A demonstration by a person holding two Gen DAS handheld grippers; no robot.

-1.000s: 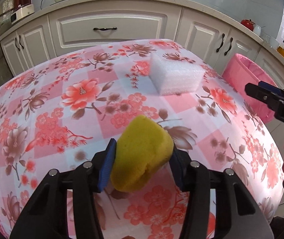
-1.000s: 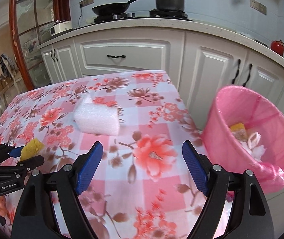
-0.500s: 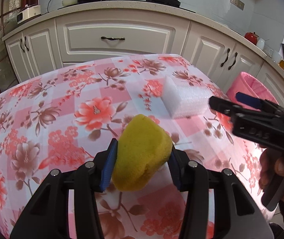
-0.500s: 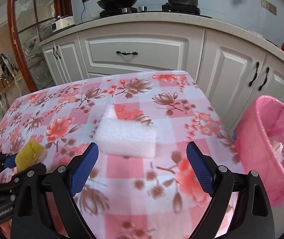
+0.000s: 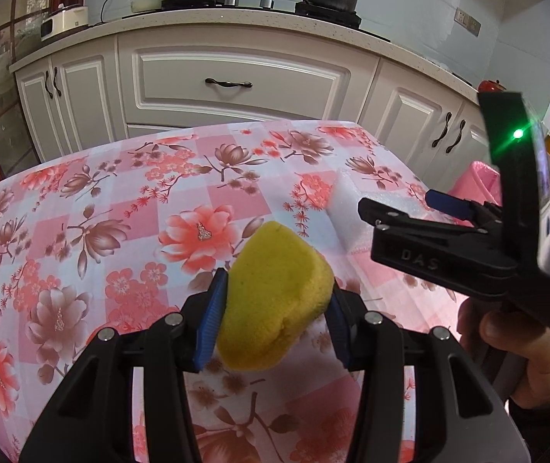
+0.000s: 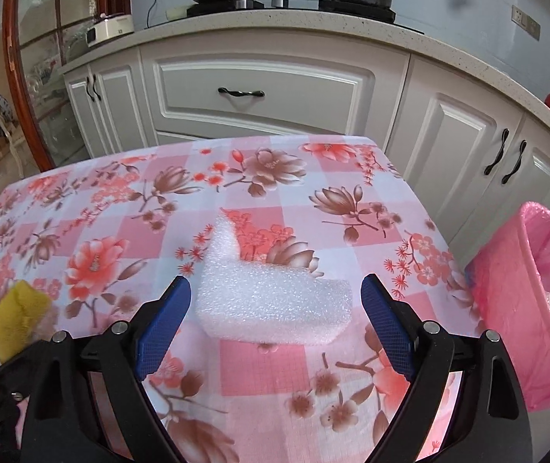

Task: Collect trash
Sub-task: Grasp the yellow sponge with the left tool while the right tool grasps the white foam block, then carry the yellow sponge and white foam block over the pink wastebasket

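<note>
My left gripper (image 5: 273, 316) is shut on a yellow sponge (image 5: 275, 299) and holds it above the floral tablecloth (image 5: 120, 231). The sponge also shows at the left edge of the right wrist view (image 6: 14, 308). My right gripper (image 6: 275, 324) is open, its blue pads on either side of a white foam block (image 6: 271, 308) that lies on the table; the block sits between the fingertips, apart from both pads. In the left wrist view the right gripper (image 5: 410, 208) hides most of the foam block (image 5: 346, 208).
A pink-lined trash bin (image 6: 529, 301) stands off the table's right edge, with some trash inside. White kitchen cabinets (image 6: 259, 92) and a counter with a pan and pot stand behind the table's far edge.
My right gripper has swung left from the bin and moved in around the foam block. My left gripper has lifted the sponge a little and stays shut on it.
</note>
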